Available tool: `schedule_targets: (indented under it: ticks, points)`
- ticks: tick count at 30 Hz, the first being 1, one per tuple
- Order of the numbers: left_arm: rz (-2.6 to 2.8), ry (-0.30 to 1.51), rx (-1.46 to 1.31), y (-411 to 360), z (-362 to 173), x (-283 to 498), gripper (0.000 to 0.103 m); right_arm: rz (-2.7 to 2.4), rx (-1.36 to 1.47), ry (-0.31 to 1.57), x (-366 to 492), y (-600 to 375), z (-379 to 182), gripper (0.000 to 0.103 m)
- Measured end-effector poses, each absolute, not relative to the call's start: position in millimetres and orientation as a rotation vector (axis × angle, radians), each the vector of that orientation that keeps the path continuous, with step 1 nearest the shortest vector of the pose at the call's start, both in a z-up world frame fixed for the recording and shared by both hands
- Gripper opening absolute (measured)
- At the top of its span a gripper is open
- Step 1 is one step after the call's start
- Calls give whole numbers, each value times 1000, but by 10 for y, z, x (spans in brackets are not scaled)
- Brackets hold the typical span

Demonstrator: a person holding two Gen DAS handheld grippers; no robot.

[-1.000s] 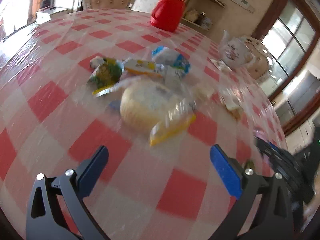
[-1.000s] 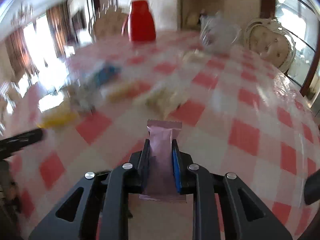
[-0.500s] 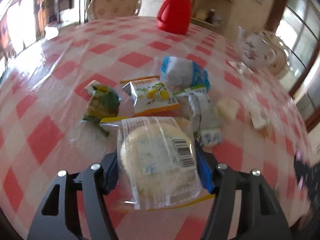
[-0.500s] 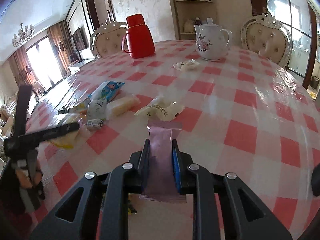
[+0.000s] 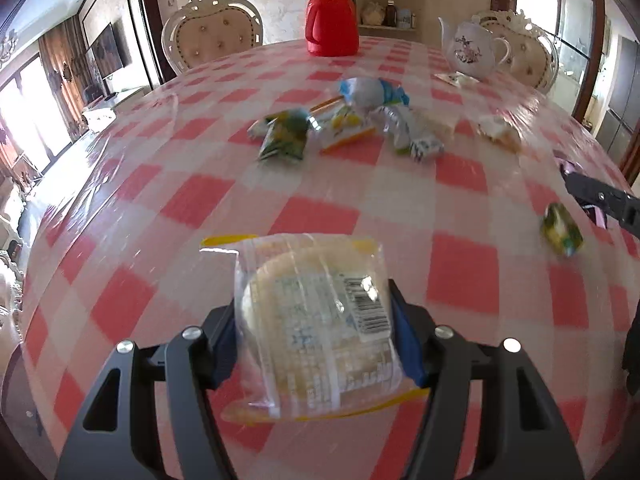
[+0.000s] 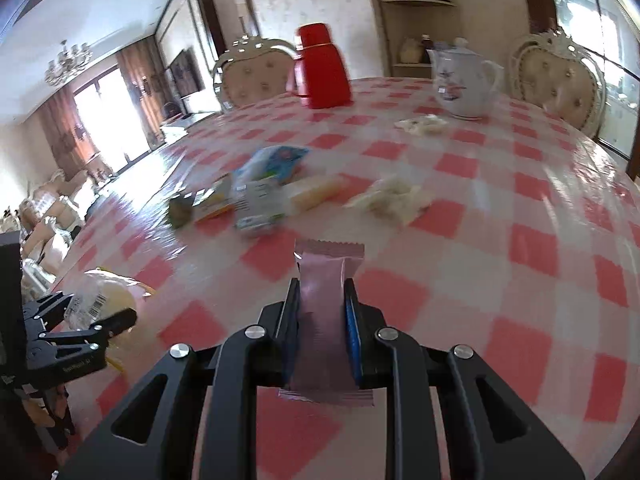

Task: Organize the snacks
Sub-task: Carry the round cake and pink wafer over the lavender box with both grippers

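My left gripper [image 5: 316, 320] is shut on a round pale cake in a clear wrapper with a yellow edge [image 5: 312, 304], held just over the checked table [image 5: 180, 208]. In the right wrist view this left gripper [image 6: 80, 328] and the cake [image 6: 100, 296] show at the far left. My right gripper [image 6: 322, 296] is shut on a pink wrapped bar [image 6: 324, 276]. Farther back lies a pile of snacks: a green packet [image 5: 284, 136], a yellow-orange packet [image 5: 344, 128], a blue-white bag [image 5: 372, 90] and a silver-white packet [image 5: 412, 136].
A small green packet [image 5: 560, 232] lies alone at the right, near the right gripper's fingers [image 5: 600, 196]. A crumpled white packet [image 6: 392, 200] sits mid-table. A red thermos [image 5: 332, 16] and a white teapot [image 5: 472, 50] stand at the far edge, with chairs behind.
My left gripper closed on the round cake and drew it back from the pile toward the near edge. The right gripper kept the pink bar and shifted sideways.
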State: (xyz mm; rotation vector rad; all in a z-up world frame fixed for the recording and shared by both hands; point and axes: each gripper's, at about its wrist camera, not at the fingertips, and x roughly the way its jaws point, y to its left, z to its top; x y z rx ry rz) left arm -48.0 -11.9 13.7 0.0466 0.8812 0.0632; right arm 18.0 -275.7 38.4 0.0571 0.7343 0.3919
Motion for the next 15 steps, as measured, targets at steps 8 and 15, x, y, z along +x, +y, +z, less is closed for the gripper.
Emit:
schedule_targets:
  ticks: [8, 15]
  points:
    - [87, 866, 54, 253, 193, -935, 64, 482, 54, 748, -189, -2171, 391, 21]
    - [144, 852, 35, 725, 231, -1293, 64, 593, 0, 774, -468, -1479, 368, 21]
